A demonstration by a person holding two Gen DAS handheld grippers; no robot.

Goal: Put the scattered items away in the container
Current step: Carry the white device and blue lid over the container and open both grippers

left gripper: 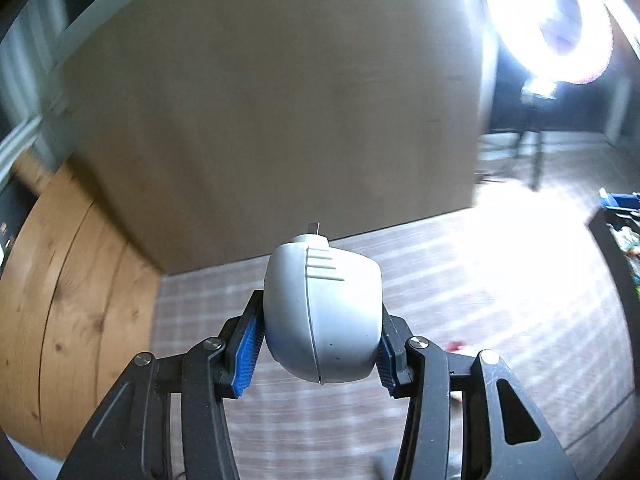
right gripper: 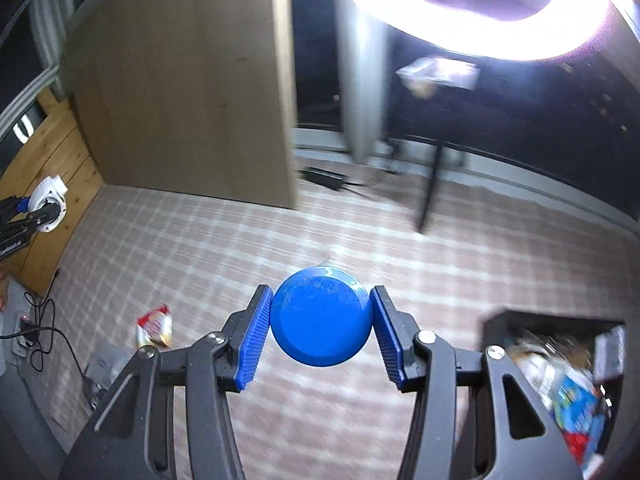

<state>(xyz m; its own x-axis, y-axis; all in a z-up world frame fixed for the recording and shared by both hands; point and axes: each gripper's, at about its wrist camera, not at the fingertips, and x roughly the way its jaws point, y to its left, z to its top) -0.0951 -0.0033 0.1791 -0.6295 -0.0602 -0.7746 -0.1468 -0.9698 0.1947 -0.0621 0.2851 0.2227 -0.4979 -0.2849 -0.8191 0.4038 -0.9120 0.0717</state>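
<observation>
My left gripper [left gripper: 320, 340] is shut on a rounded grey plastic device [left gripper: 322, 312], held above the checked carpet. It also shows far left in the right wrist view [right gripper: 48, 200]. My right gripper [right gripper: 320, 324] is shut on a round blue object [right gripper: 320, 316], held above the carpet. The black container [right gripper: 500, 324] with several packets inside sits at the lower right in the right wrist view, and at the right edge in the left wrist view [left gripper: 612, 248]. A red and white snack packet [right gripper: 154, 326] lies on the carpet, left of my right gripper.
A tall wooden cabinet [left gripper: 272, 112] stands ahead. A bright ring light [right gripper: 472, 4] on a black stand [right gripper: 432, 184] is at the right. Wooden furniture [left gripper: 72, 280] stands at the left. Black cables [right gripper: 40, 336] lie on the floor at lower left. A small red item [left gripper: 456, 346] lies on the carpet.
</observation>
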